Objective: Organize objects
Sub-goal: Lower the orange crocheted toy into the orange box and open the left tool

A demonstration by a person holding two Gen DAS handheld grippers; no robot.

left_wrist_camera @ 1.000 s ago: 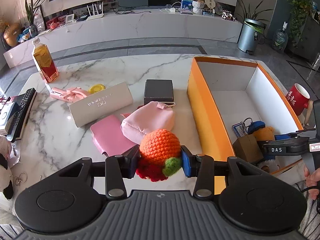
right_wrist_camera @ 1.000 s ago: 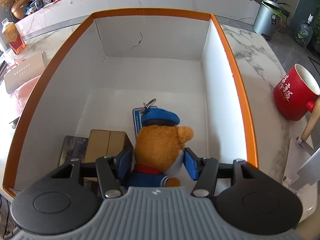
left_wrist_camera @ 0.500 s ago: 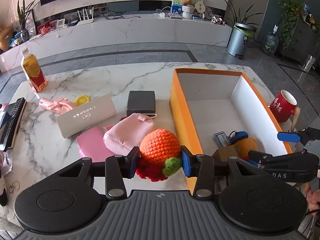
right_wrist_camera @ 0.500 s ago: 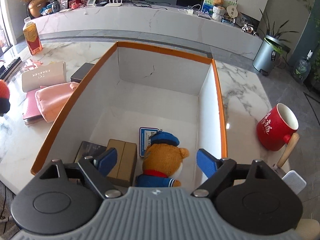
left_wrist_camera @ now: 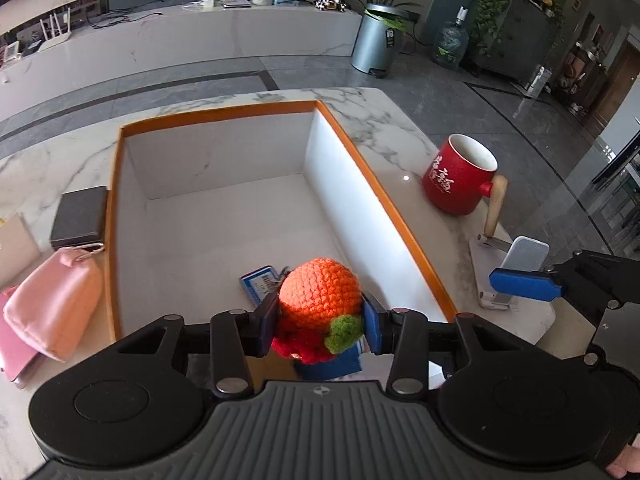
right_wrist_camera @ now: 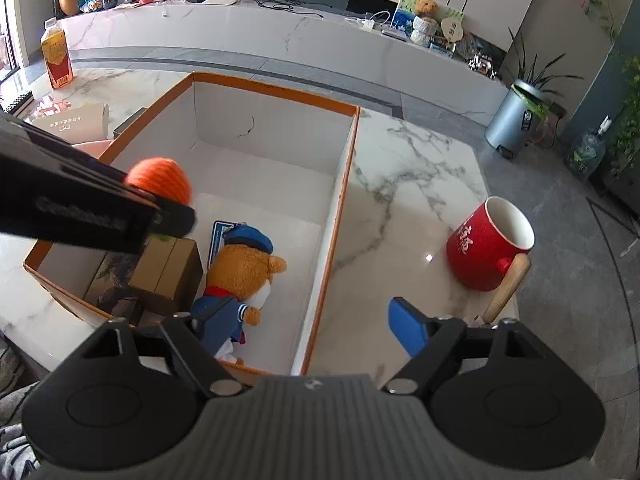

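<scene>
My left gripper (left_wrist_camera: pixel 319 326) is shut on an orange crocheted toy (left_wrist_camera: pixel 320 296) with red and green trim, held above the near end of the orange-rimmed white box (left_wrist_camera: pixel 216 116). The toy (right_wrist_camera: pixel 160 180) and the left gripper's black body also show in the right wrist view. In the box (right_wrist_camera: pixel 276 94) lie a plush bear in blue cap and uniform (right_wrist_camera: pixel 240 276), a brown carton (right_wrist_camera: pixel 168 272) and a blue card (right_wrist_camera: pixel 220 236). My right gripper (right_wrist_camera: pixel 304 328) is open and empty, over the box's right wall; its blue pad (left_wrist_camera: pixel 524 284) shows in the left wrist view.
A red mug (left_wrist_camera: pixel 460 180) with a wooden handle stands right of the box beside a white stand (left_wrist_camera: pixel 516 256). Left of the box are a pink pouch (left_wrist_camera: pixel 52 308), a dark grey box (left_wrist_camera: pixel 80 216) and a beige box (right_wrist_camera: pixel 72 122). A drink bottle (right_wrist_camera: pixel 56 58) stands far left.
My left gripper carried the orange toy rightwards from the table to above the box. My right gripper let go of the plush bear, opened, and drew back to the right.
</scene>
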